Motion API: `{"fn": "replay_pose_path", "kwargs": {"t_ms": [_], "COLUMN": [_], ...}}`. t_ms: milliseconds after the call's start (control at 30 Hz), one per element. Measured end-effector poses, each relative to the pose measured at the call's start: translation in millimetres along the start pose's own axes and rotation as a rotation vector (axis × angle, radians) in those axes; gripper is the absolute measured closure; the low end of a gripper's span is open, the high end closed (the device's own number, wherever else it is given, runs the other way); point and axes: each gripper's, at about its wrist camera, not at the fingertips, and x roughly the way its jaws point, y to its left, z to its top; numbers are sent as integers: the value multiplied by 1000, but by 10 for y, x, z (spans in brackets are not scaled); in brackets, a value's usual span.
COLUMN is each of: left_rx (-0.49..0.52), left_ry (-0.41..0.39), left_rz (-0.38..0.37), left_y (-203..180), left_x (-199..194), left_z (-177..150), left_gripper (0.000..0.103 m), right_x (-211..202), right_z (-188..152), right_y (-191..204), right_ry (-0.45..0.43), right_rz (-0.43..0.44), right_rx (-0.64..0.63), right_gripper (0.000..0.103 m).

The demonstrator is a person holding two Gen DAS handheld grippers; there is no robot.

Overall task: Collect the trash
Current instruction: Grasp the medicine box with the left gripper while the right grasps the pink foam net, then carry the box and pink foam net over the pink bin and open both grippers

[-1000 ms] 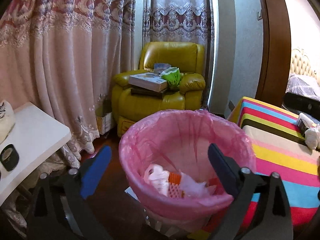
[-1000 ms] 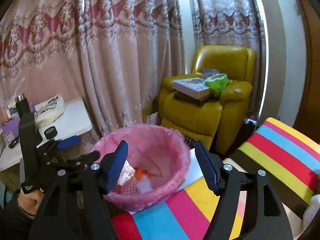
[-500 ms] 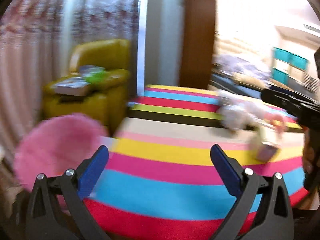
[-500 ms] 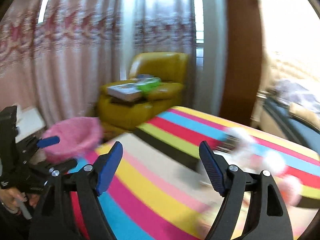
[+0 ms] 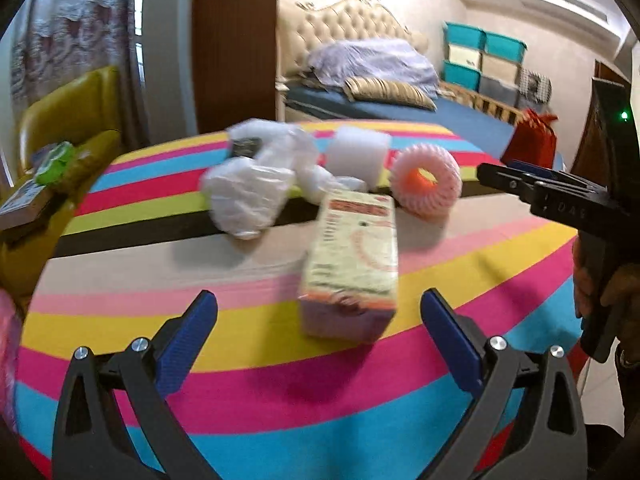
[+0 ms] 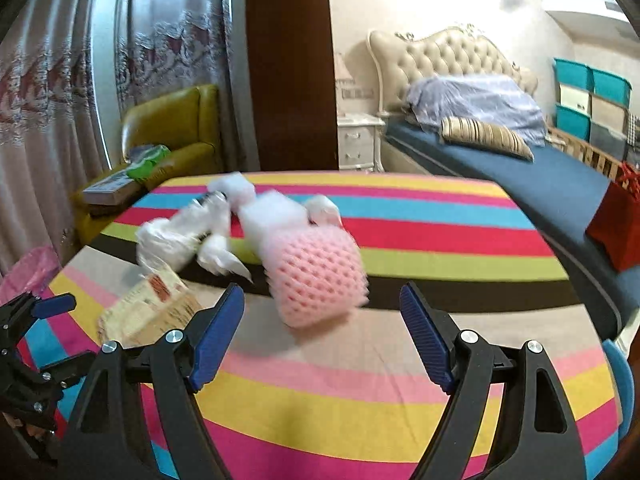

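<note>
The trash lay clustered on the striped table [image 5: 240,392]: a carton [image 5: 352,268] nearest, its long axis running away from the left gripper [image 5: 320,332] and just ahead of its gap. The pink foam net [image 6: 316,276] lay just ahead of the right gripper [image 6: 322,328], a little left of centre, with crumpled plastic [image 5: 248,196] and a white foam block [image 5: 358,154] behind. Both grippers stood wide apart and empty. By my reading, each hand had its own nearest piece
</note>
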Motion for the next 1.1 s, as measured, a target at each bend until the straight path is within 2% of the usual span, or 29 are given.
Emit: {"fn": "replay_pose_path", "kwargs": {"t_ms": [133,233,267,300,333,367,400,467,533,833,1100], "left_rx": [10,-16,-30,-43,-56,-54,-54,-54,-49,-92,-109], "left_ry": [52,82,103,116,127,130,124,77,32,-44,-61], "left_rz": [23,12,2,-19,-52,-59,-59,-55,-29,6,18], "left_y": [-87,-48,-28,-1,27,38,41,57,75,106,144], "left_x": [289,461,518,542,574,586,583,493,384,71,55], "left_z": [80,158,175,190,201,207,204,190,154,-24,-25], "left_gripper": [5,16,25,39,47,50,51,52,53,53,52], "right_x": [146,302,349,391,437,486,520,526,452,182,103], "right_z": [-3,37,69,89,110,126,134,134,131,26,10], "right_y": [75,160,206,208,231,235,244,246,249,241,205], "right_ry": [28,59,68,73,80,92,102,104,70,9,-16], "right_rz": [-2,-16,-20,-25,-32,-41,-48,-62,-67,-18,-10], "right_rx": [-16,-21,-17,-14,-14,-13,-13,-12,-4,9,33], "right_gripper": [28,30,31,32,35,42,47,77,81,84,84]}}
